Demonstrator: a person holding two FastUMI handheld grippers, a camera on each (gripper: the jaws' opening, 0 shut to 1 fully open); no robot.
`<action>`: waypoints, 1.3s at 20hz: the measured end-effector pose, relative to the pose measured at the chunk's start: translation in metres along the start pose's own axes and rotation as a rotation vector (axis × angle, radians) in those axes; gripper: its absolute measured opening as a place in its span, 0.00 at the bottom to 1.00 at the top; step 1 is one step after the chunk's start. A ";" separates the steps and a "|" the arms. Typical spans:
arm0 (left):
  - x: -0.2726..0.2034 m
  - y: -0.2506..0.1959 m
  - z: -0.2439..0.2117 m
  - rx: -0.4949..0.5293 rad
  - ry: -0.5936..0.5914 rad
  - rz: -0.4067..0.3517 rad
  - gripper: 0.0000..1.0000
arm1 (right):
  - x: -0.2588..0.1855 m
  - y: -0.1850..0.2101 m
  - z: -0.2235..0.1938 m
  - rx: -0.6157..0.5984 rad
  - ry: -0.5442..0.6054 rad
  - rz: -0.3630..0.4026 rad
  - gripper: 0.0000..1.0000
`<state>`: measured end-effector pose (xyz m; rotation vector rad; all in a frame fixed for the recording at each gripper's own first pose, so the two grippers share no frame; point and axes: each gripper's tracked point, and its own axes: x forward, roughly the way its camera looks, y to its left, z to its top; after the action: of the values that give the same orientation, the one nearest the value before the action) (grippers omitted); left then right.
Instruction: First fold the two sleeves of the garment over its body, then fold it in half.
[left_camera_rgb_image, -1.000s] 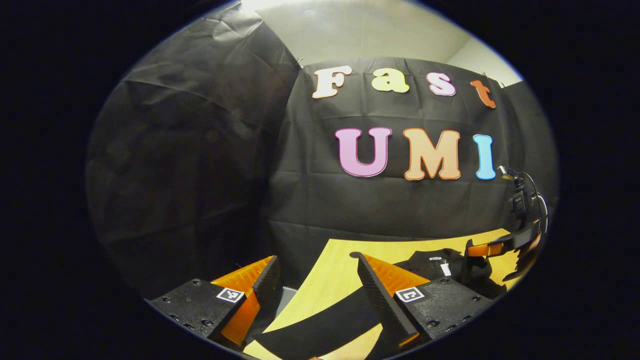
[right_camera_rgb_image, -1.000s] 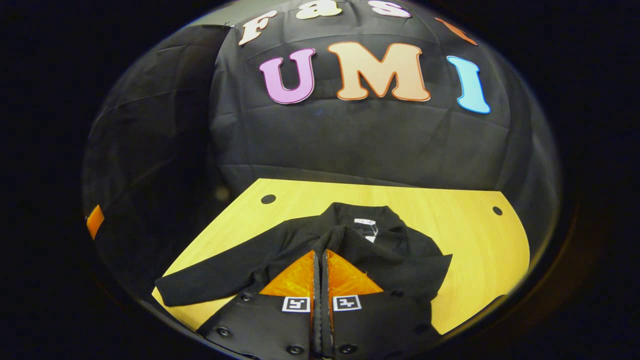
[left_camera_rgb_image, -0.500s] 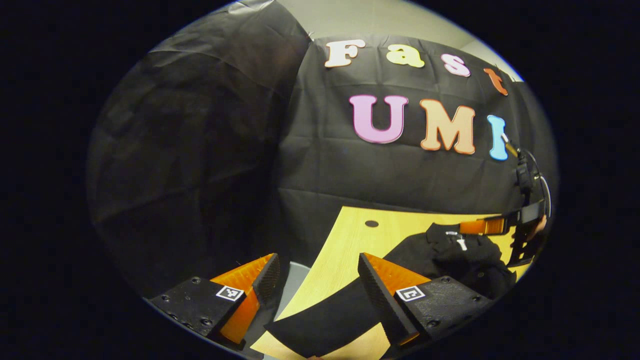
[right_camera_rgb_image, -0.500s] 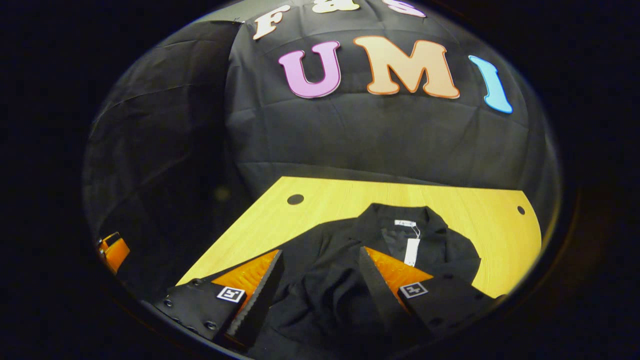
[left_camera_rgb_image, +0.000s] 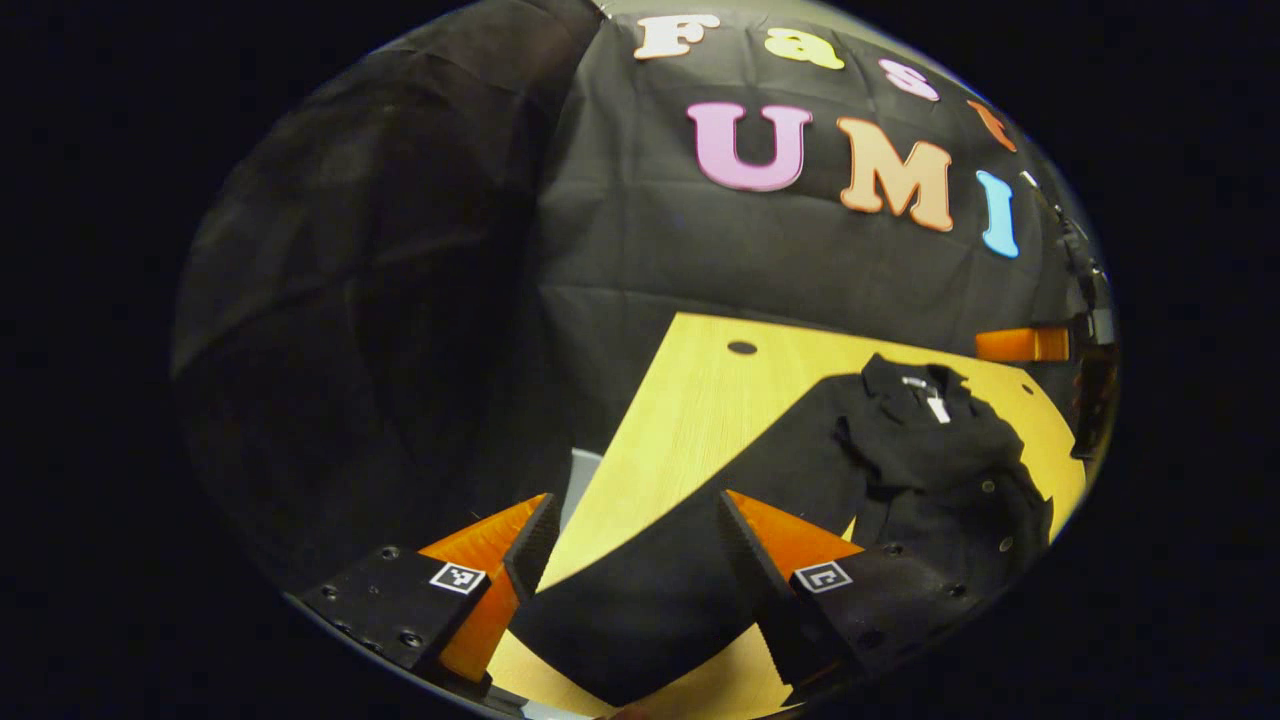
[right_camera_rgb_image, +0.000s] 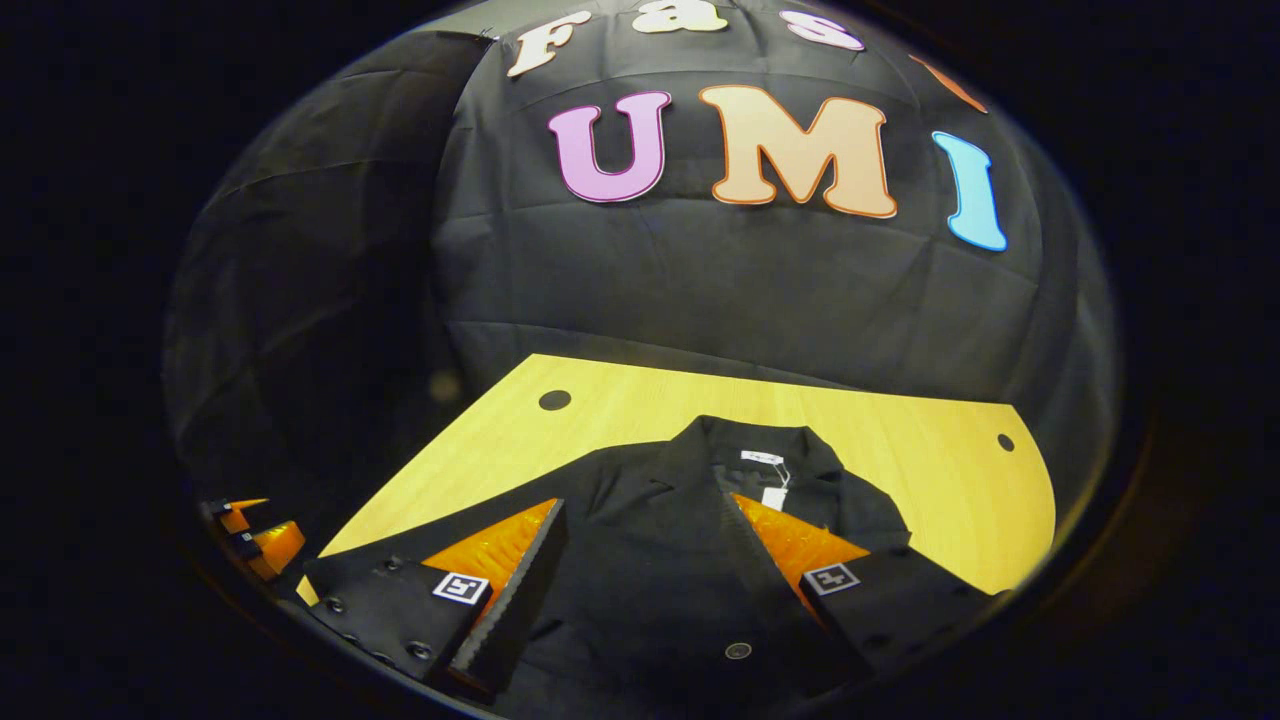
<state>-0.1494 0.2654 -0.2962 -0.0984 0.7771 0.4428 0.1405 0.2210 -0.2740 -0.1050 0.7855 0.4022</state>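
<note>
Across the lower half of the right gripper view, a black buttoned jacket (right_camera_rgb_image: 690, 560) lies on the yellow wooden table (right_camera_rgb_image: 900, 440), collar toward the booth wall. At bottom centre the right gripper (right_camera_rgb_image: 640, 560) hangs above its body, fingers spread wide, holding nothing. Low in the left gripper view, the left gripper (left_camera_rgb_image: 630, 560) gapes wide over one outstretched sleeve (left_camera_rgb_image: 650, 590).

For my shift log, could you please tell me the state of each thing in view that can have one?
Jacket: flat on the table, collar away from the grippers, not yet folded in half.
Left sleeve: stretched out sideways over the table edge, unfolded.
Tag: hanging loose at the collar.
Left gripper: open, over the sleeve end.
Right gripper: open, over the jacket body.
</note>
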 end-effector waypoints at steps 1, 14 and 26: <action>0.003 0.001 -0.010 -0.009 0.029 -0.002 0.96 | -0.002 -0.003 -0.001 -0.007 0.003 -0.008 0.94; 0.021 -0.006 -0.087 -0.067 0.211 -0.010 0.96 | -0.026 -0.031 -0.018 -0.002 0.001 -0.050 0.98; 0.020 -0.008 -0.057 -0.125 0.154 -0.005 0.00 | -0.075 -0.085 -0.044 0.094 -0.042 -0.031 0.97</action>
<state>-0.1715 0.2514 -0.3516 -0.2532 0.8998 0.4829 0.0966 0.1086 -0.2573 -0.0210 0.7591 0.3363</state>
